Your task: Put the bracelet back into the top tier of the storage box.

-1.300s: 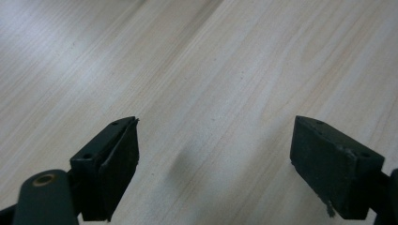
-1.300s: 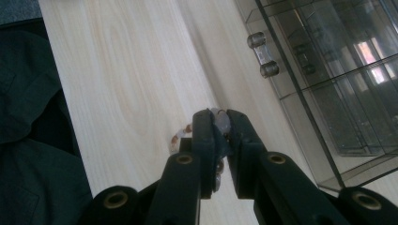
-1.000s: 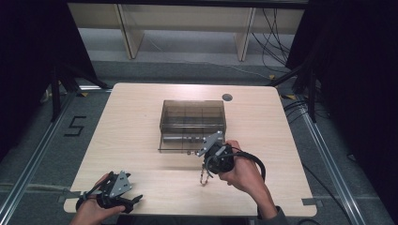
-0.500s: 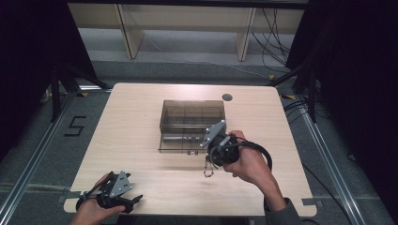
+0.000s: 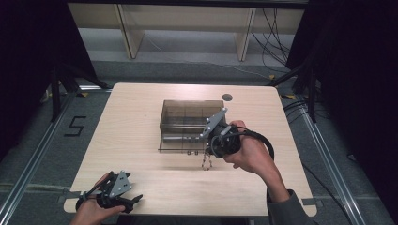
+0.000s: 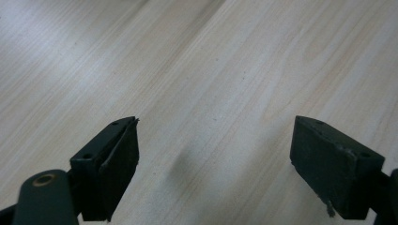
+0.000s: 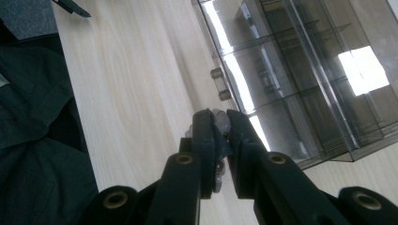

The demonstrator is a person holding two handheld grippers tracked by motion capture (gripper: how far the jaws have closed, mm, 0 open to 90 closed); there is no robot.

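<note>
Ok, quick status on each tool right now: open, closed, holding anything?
Left tool: open, nothing between its jaws, above bare table.
Right tool: closed on a small beaded chain that dangles beside the clear organizer box.

**Count of things on the surface**

One wooden surface [image 5: 141, 122] carries one smoky clear organizer box [image 5: 187, 117]. One beaded bracelet [image 5: 206, 161] hangs from the right hand-held gripper [image 5: 209, 152]. There are two hand-held grippers in all, the left hand-held gripper [image 5: 133, 199] being the second. Two small metal knobs [image 7: 219, 84] sit on the box front.
</note>
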